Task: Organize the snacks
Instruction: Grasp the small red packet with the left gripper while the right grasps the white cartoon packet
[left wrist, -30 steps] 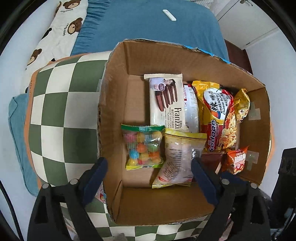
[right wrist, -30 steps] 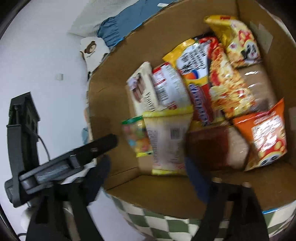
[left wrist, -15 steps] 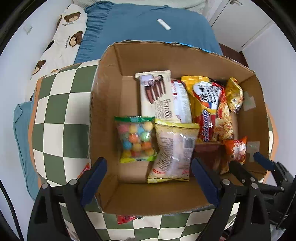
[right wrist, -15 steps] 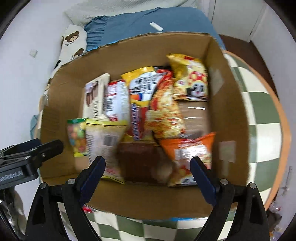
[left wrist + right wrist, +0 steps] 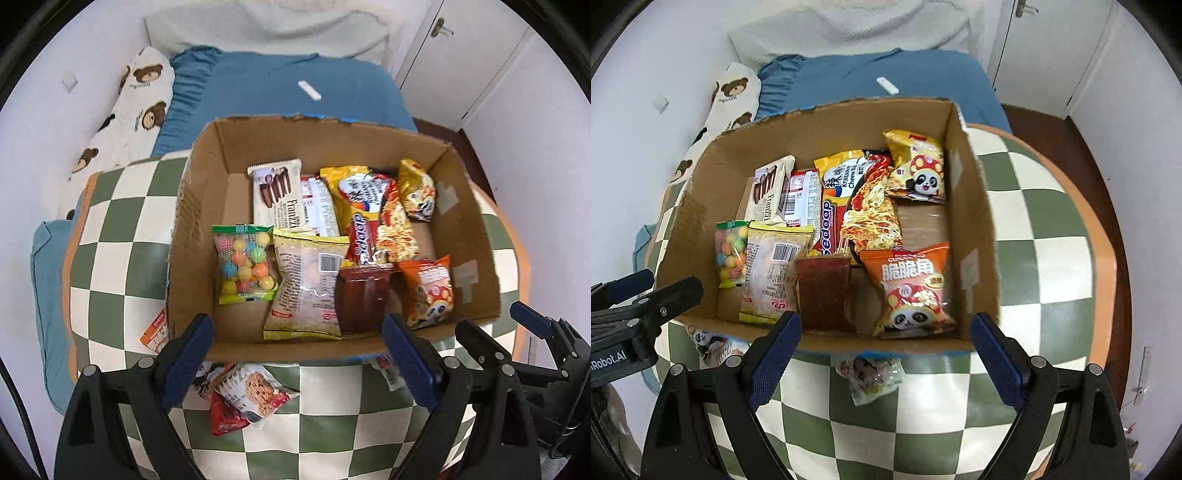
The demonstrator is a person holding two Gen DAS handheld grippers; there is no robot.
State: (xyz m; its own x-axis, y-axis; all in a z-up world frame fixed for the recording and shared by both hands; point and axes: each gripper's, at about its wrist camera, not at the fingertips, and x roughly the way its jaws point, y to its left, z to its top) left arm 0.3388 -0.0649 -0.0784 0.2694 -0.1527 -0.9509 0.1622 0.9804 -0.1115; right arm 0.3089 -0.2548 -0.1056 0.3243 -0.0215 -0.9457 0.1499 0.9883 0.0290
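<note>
A cardboard box on the checkered table holds several snack packs: a candy-ball bag, a pale bread pack, a brown pack, an orange panda bag, noodles and a Franzzi wafer pack. Loose packs lie on the table before the box: a cookie pack, an orange pack and a clear pack. My left gripper and right gripper are both open and empty, held above the box's near edge.
The table has a green and white checkered cover with an orange rim. A bed with a blue sheet and a bear-print pillow stands behind. White doors are at the back right.
Both grippers have pulled back and up from the box, so the loose packs on the table in front have come into view. Both stay open and empty.
</note>
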